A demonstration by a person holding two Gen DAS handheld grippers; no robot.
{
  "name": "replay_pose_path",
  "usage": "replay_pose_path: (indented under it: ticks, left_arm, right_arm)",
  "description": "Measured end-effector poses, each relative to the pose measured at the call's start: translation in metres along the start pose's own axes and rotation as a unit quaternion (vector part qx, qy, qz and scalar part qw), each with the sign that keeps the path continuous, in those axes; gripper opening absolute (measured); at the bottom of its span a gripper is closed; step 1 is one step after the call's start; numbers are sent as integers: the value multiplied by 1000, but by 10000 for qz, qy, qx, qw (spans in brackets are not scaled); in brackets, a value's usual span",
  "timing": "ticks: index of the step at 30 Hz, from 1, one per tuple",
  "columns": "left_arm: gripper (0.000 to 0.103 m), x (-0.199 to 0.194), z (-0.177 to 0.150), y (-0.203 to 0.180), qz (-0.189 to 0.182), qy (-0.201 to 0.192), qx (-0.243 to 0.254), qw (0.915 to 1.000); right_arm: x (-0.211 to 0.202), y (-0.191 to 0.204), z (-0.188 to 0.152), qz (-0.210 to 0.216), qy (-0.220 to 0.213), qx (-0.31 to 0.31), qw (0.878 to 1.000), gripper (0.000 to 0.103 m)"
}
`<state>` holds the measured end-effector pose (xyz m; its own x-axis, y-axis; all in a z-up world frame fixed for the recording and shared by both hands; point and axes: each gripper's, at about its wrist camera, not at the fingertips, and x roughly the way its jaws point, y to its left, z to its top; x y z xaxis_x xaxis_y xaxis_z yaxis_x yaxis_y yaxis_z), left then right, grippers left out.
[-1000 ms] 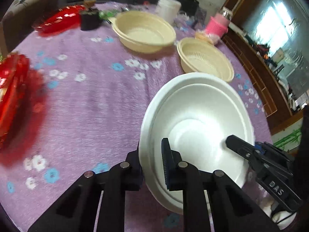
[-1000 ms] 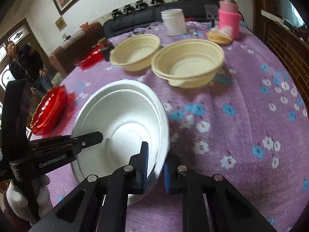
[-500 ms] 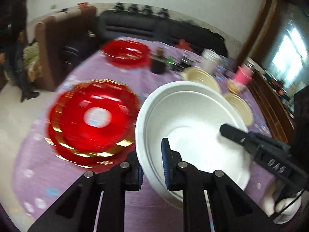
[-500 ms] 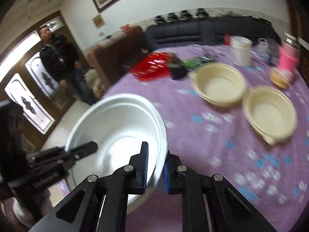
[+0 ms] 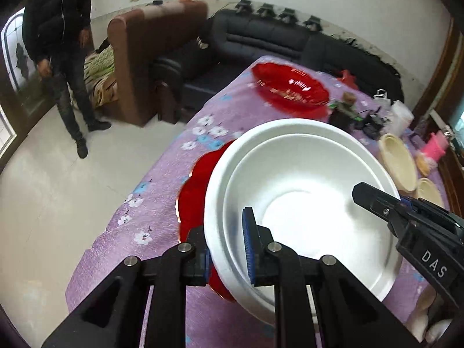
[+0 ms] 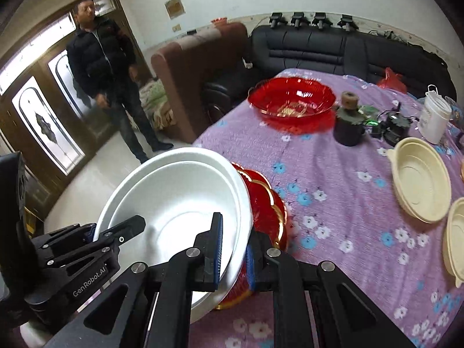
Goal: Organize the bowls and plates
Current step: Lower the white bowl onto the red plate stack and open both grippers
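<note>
The left tongs (image 5: 227,253) are closed on the near rim of the white bowl (image 5: 304,203), one finger inside and one outside the wall, and the right tongs (image 6: 233,256) pinch the opposite rim the same way, so the bowl hangs tilted between the two. It looks like two white bowls nested one in the other, and nothing lies inside. Directly below it, on the purple flowered tabletop (image 6: 333,179), sits a stack of red plates (image 6: 268,206) with gold edging, partly hidden by the bowl; whether the bowl touches the stack cannot be told. Farther along the tabletop stands an empty red glass bowl (image 6: 291,100), then a dark pot (image 6: 348,124) with a cork-like stopper and a white lidded tub (image 6: 435,119). To the right lie two cream bowls (image 6: 419,182), side by side, both empty. A man in a dark jacket (image 6: 101,55) stands on the floor beyond the tabletop.
</note>
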<state>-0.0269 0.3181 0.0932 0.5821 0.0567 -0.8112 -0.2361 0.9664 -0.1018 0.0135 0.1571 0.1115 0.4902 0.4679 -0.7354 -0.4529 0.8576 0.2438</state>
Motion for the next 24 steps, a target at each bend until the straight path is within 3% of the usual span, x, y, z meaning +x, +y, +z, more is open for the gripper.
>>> replay_pose_path:
  ticks: [3,6,8,11,15,19,24]
  left_arm:
    - [16,13,1,4,29,72,-5,10000]
    - [22,16,0,6,123,79,-13,9999]
    - [41,17,-2,9,92,107,-86,9999]
    - [51,15,-5,12,64,84,-175,9998]
    - [53,6,-8,17,37,4,-229,9997]
    - [59,-11,-13,20,110,-222,-278,9993]
    - [63,-44,-25,19,189,-640,-376,9971]
  right_arm:
    - [17,2,-1,-116,101,-89,9998,15]
    - [29,-1,-4,-256,144,-151,9995,16]
    - [31,-4,-6,-333,115,-160,9993,16]
    - [33,-8,-8,-463,-1,-193,9987,17]
    - [32,-15,-7,-442,-157,-56,9989,40]
    - [21,-15,-6,-304,-472,69,9984,55]
    - [-4,-17,-8,-199,-858,175,9960,61]
